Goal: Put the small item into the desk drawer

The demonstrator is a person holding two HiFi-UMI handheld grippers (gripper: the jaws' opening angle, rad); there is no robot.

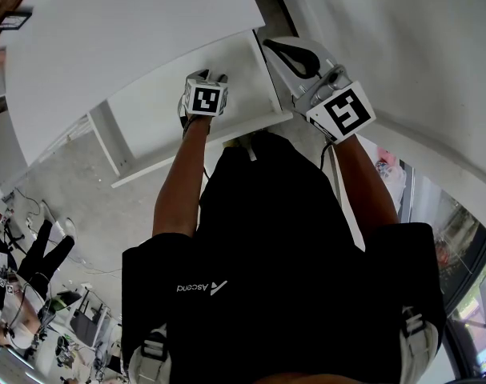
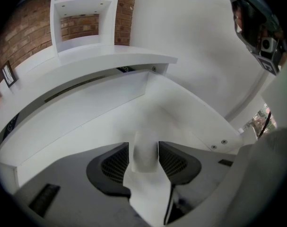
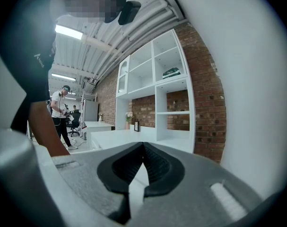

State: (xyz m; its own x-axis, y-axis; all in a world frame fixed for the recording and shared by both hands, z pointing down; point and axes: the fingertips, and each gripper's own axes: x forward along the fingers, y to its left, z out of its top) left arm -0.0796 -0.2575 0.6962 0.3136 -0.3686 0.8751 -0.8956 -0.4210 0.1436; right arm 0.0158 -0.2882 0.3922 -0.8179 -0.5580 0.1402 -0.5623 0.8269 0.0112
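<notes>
Out to the left of the left tongs (image 2: 143, 144), an open white drawer (image 2: 82, 117), pulled out from under the white bench (image 1: 106, 38) top. Reaching into that drawer on a bare forearm (image 1: 178, 184), with a marker cube (image 1: 205, 99) on the back. Left tongs spread wide, tilted steeply down at the drawer floor.

Standing between the two dark ribbed pads (image 2: 116, 163): the small white item (image 2: 144, 156), upright and blurred, filling nearly the whole gap. Cannot tell whether it rests on the drawer floor. Beyond the tips, the drawer's back wall. To their right, its side wall with two screw heads (image 2: 223, 141).

Further right, the right tongs (image 3: 143, 144), held about level just beside the drawer's right side and close to a white wall (image 1: 403, 46). Pressed together at the tips, with nothing between them. A second marker cube (image 1: 343, 110) on top.

Ahead of these tongs, white shelving (image 3: 157, 74) against a brick wall (image 3: 204, 98). Well off to their left, a person (image 3: 60, 115) standing in the room.
</notes>
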